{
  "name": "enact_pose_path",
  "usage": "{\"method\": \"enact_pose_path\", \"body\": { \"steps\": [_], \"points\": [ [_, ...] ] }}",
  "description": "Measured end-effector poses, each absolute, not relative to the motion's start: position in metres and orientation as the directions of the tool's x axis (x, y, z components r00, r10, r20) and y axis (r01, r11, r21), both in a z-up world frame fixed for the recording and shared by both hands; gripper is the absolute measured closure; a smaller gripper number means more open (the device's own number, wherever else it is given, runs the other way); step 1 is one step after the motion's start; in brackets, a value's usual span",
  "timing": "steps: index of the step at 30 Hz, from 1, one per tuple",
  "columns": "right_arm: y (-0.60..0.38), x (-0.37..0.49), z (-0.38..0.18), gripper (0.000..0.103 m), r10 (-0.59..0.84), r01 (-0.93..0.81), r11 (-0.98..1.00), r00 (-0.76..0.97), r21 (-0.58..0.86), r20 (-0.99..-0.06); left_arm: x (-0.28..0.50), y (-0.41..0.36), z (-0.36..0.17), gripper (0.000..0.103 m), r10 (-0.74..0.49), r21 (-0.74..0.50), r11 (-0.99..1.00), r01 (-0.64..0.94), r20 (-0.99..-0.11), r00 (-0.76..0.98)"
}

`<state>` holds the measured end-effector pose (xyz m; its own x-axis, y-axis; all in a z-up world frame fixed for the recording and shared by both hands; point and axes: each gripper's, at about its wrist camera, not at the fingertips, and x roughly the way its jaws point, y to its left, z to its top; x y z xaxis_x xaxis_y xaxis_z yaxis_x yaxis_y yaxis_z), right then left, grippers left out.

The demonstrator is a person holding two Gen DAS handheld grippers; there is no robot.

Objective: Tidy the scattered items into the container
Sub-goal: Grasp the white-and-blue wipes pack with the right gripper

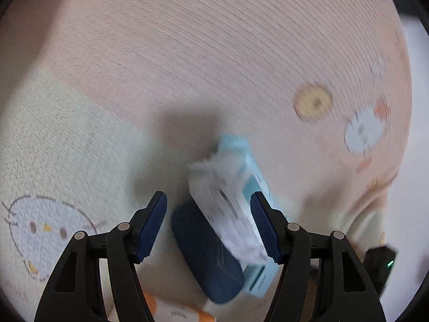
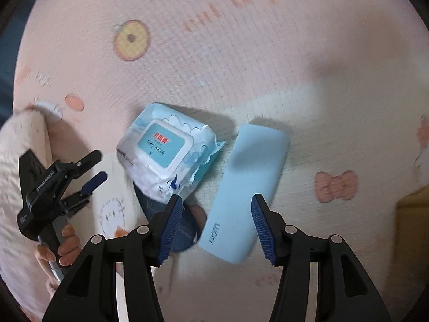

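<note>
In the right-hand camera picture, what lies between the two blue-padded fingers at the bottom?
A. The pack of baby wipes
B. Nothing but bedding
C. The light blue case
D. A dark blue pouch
C: the lower end of the light blue case sits in the gap of the right gripper, whose pads stand apart from it, while the pack of baby wipes lies off to the left.

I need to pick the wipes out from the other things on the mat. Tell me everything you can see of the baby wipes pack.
The baby wipes pack is a soft, plump white and light-blue plastic pouch with a hard white flip lid, shut, bearing a teal label. It lies lid-up and skewed on the pink cartoon mat, partly resting on a dark blue case, close beside a light-blue power bank. One crimped end is ragged. Neither set of tongs touches it.
</note>
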<state>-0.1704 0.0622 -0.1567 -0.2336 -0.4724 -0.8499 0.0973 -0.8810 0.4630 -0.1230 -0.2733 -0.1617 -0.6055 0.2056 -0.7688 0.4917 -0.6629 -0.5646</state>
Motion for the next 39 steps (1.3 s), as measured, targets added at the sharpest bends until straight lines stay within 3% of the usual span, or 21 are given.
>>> {"method": "enact_pose_path", "body": {
  "steps": [4, 13, 16, 18, 21, 24, 27, 30, 31, 32, 35, 36, 39],
  "points": [
    [0.061, -0.181, -0.17, 0.052, -0.442, 0.024, -0.893, -0.237, 0.449, -0.865, -0.131, -0.282, -0.162, 0.035, 0.204, -0.576, -0.661, 0.48, -0.754, -0.624],
    [0.059, -0.196, -0.179, 0.052, -0.615, -0.028, -0.765, -0.269, 0.644, -0.742, -0.165, -0.262, -0.158, 0.037, 0.201, -0.524, -0.743, 0.416, -0.768, -0.609],
    [0.053, -0.203, -0.191, 0.053, -0.627, -0.048, -0.756, -0.231, 0.653, -0.744, -0.171, -0.257, -0.155, 0.037, 0.157, -0.475, -0.78, 0.407, -0.778, -0.609],
    [0.048, -0.203, -0.197, 0.06, -0.633, -0.058, -0.75, -0.225, 0.659, -0.741, -0.171, -0.256, -0.155, 0.052, 0.162, -0.48, -0.785, 0.392, -0.769, -0.618],
    [0.04, -0.202, -0.202, 0.084, -0.662, -0.036, -0.731, -0.207, 0.681, -0.721, -0.173, -0.254, -0.162, 0.063, 0.215, -0.511, -0.777, 0.369, -0.765, -0.607],
    [0.038, -0.201, -0.211, 0.085, -0.671, -0.07, -0.717, -0.198, 0.693, -0.714, -0.17, -0.246, -0.161, 0.073, 0.159, -0.443, -0.82, 0.363, -0.785, -0.599],
    [0.04, -0.201, -0.214, 0.088, -0.681, -0.043, -0.71, -0.211, 0.703, -0.701, -0.166, -0.234, -0.161, 0.081, 0.18, -0.422, -0.854, 0.305, -0.789, -0.587],
    [0.041, -0.199, -0.212, 0.089, -0.661, 0.01, -0.737, -0.219, 0.676, -0.717, -0.164, -0.221, -0.166, 0.082, 0.212, -0.427, -0.863, 0.271, -0.792, -0.573],
    [0.042, -0.197, -0.211, 0.089, -0.657, 0.019, -0.742, -0.223, 0.67, -0.72, -0.164, -0.216, -0.168, 0.082, 0.241, -0.446, -0.86, 0.25, -0.785, -0.57],
    [0.043, -0.193, -0.211, 0.089, -0.664, 0.022, -0.736, -0.22, 0.677, -0.715, -0.164, -0.211, -0.172, 0.093, 0.301, -0.495, -0.838, 0.23, -0.771, -0.561],
    [0.045, -0.186, -0.213, 0.089, -0.695, 0.008, -0.705, -0.208, 0.709, -0.689, -0.165, -0.182, -0.198, 0.095, 0.534, -0.672, -0.719, 0.18, -0.699, -0.475],
    [0.046, -0.183, -0.213, 0.09, -0.691, 0.007, -0.708, -0.208, 0.706, -0.692, -0.165, -0.163, -0.202, 0.098, 0.543, -0.66, -0.736, 0.149, -0.708, -0.451],
    [0.051, -0.178, -0.216, 0.093, -0.677, -0.002, -0.72, -0.217, 0.694, -0.703, -0.161, -0.13, -0.192, 0.098, 0.393, -0.502, -0.856, 0.123, -0.788, -0.474]
  ]
}}
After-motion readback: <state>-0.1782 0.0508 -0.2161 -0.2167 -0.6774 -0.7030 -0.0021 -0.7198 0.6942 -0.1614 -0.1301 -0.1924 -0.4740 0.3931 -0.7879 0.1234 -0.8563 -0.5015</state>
